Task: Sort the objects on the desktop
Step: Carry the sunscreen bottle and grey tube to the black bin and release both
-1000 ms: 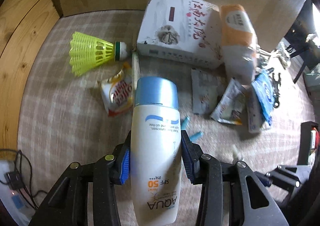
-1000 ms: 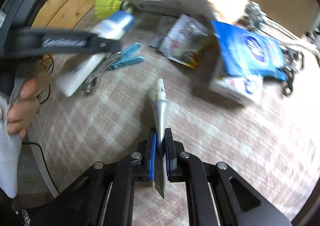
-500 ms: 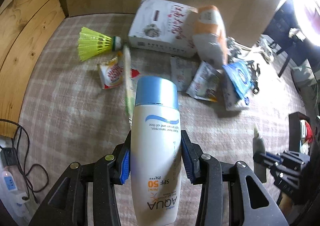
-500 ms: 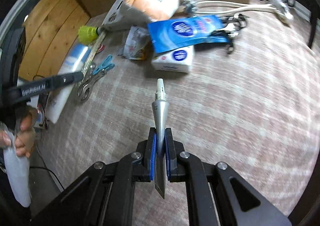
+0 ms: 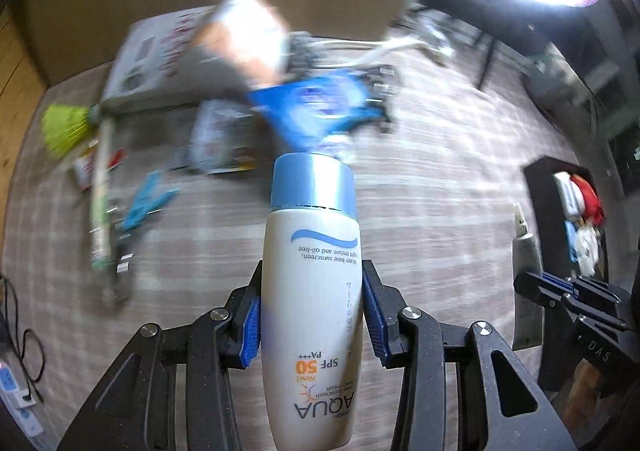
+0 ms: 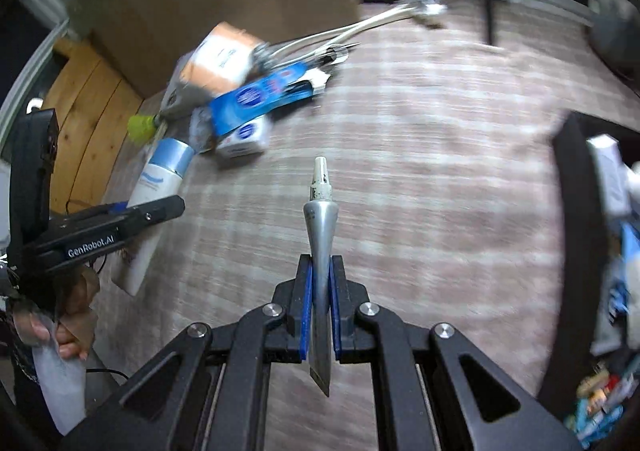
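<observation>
My left gripper [image 5: 312, 291] is shut on a white sunscreen bottle [image 5: 314, 279] with a blue cap, held above the checked cloth. The same bottle [image 6: 160, 187] shows at the left of the right wrist view, in the left gripper [image 6: 160, 207]. My right gripper [image 6: 320, 271] is shut on a flattened silver tube [image 6: 320, 235] with a white nozzle pointing forward. That tube [image 5: 526, 255] and the right gripper [image 5: 536, 283] also appear at the right of the left wrist view. A black bin [image 5: 560, 211] with sorted items stands at the right.
A blurred pile lies at the back: a white box [image 5: 156, 59], an orange-and-white pack [image 5: 248, 39], a blue pouch [image 5: 316, 111], a yellow shuttlecock [image 5: 66, 127], a blue clothespin [image 5: 146, 199], snack packets, white cables [image 6: 344, 31]. Wooden floor [image 6: 88, 111] lies left; the black bin [image 6: 576, 211] right.
Both grippers have swung to the right with their loads, away from the pile. The black bin now shows nearer at the right. Both grips are unchanged.
</observation>
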Demonstrator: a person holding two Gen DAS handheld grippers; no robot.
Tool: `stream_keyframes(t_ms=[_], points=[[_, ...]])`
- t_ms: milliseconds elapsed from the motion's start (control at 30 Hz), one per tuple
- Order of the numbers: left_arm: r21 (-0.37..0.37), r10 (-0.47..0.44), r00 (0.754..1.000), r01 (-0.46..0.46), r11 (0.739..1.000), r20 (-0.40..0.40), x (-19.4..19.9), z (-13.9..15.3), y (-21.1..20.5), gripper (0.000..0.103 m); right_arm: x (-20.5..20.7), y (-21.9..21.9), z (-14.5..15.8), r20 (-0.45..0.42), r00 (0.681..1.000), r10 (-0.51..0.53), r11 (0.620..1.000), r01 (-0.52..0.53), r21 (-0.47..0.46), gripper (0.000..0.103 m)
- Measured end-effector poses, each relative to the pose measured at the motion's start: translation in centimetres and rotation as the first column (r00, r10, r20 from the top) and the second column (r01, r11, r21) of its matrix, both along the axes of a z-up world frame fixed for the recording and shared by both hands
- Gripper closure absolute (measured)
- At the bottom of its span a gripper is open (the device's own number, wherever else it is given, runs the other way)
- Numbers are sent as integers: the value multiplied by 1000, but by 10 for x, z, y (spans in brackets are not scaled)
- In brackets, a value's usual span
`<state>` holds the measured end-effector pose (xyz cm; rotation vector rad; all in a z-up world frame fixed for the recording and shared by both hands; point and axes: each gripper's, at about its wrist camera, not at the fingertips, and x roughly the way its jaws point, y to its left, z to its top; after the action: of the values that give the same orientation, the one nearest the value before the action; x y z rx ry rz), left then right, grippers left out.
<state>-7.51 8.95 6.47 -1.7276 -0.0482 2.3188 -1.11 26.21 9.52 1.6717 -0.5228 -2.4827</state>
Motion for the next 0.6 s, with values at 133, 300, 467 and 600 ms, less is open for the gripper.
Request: stream_keyframes(t_ms=[133, 300, 467, 600], points=[[8, -97, 995, 98, 995, -18, 5, 13, 56, 62, 29, 41, 7, -15, 995, -99, 995, 99, 16, 95], [24, -229, 973, 230, 973, -41, 20, 27, 136, 62, 76, 107, 22, -40, 971, -234, 971, 236, 44, 95], [51, -362, 931, 364, 930, -56, 47, 38, 217, 62, 124, 168, 30, -51, 926, -373, 925, 376, 60, 95], [72, -444, 894, 447, 892, -60, 71, 43, 268, 62, 159, 213, 31, -53, 881, -471, 877, 473, 77, 95]])
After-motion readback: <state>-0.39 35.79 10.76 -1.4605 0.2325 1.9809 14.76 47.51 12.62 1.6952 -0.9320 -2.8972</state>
